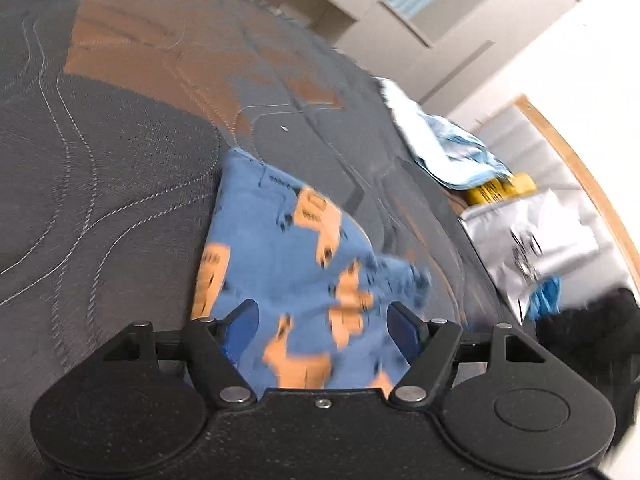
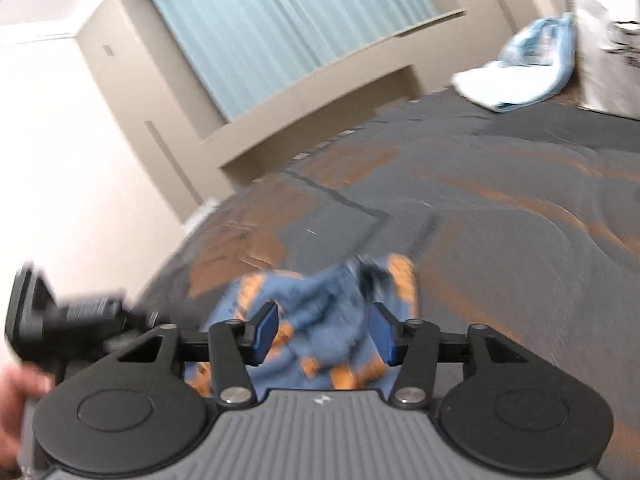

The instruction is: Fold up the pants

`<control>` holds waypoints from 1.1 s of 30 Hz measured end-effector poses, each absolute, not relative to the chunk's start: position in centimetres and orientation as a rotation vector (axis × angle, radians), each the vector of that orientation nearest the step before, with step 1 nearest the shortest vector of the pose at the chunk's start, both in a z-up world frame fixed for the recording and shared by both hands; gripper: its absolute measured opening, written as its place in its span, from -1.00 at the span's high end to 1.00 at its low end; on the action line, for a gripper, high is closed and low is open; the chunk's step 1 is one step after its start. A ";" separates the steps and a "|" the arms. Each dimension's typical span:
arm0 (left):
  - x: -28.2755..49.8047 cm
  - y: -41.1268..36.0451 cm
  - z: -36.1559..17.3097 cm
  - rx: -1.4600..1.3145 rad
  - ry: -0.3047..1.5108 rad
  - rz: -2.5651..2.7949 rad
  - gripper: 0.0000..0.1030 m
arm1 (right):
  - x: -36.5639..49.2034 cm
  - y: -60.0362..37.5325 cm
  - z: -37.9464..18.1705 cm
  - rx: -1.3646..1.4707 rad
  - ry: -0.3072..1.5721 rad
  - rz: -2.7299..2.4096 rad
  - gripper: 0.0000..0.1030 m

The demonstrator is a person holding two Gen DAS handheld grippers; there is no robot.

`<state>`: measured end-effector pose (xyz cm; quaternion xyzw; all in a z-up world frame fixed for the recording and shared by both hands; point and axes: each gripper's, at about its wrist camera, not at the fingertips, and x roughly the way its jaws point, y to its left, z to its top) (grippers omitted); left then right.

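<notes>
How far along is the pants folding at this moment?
Little looks done: the blue pants with orange prints lie bunched on the grey-and-orange bedspread, with no tidy fold showing. In hand: nothing; the left gripper and right gripper both sit open over the fabric, gripping none of it. Motion blur hides finer detail. Left: grasp the pants, spread them flat and make the folds.

One pants (image 1: 280, 272), two grippers (image 1: 322, 328) (image 2: 324, 334), one bed (image 1: 100, 200), one silver bag (image 1: 532, 236), one yellow packet (image 1: 500, 190), one window (image 2: 280, 20).
</notes>
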<state>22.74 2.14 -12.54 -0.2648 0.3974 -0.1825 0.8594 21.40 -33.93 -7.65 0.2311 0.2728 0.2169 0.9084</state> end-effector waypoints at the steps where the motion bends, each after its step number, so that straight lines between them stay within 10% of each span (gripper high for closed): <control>1: 21.8 2.0 -12.8 -0.528 0.833 -0.392 -0.41 | 23.1 -33.9 -7.3 0.506 0.586 0.524 -0.25; 11: 18.7 -1.3 -15.3 -0.244 0.888 -0.462 -0.41 | 35.2 -25.3 -10.5 0.504 1.005 0.958 -0.42; 14: 18.8 -1.8 -14.9 -0.214 0.896 -0.487 -0.41 | 37.5 -26.3 -10.0 0.427 0.919 0.741 0.39; 17: 18.7 -1.1 -13.7 -0.238 0.878 -0.504 -0.38 | 36.2 -28.5 -7.3 0.468 0.779 0.659 -0.51; 25: 22.1 3.8 -12.6 -0.412 0.818 -0.394 -0.48 | 31.2 -30.8 -12.1 0.677 1.014 0.792 -0.58; 27: 22.4 4.2 -12.8 -0.359 0.850 -0.332 -0.48 | 30.0 -32.1 -12.7 0.613 1.019 0.709 0.10; 29: 22.7 4.4 -13.0 -0.274 0.897 -0.262 -0.48 | 28.4 -34.3 -12.5 0.588 0.993 0.622 0.34; 31: 23.4 4.4 -13.0 -0.255 0.927 -0.245 -0.48 | 26.5 -35.7 -11.4 0.602 0.918 0.624 0.03; 33: 24.1 4.0 -12.9 -0.282 0.925 -0.257 -0.48 | 25.2 -35.8 -10.0 0.578 0.842 0.614 -0.84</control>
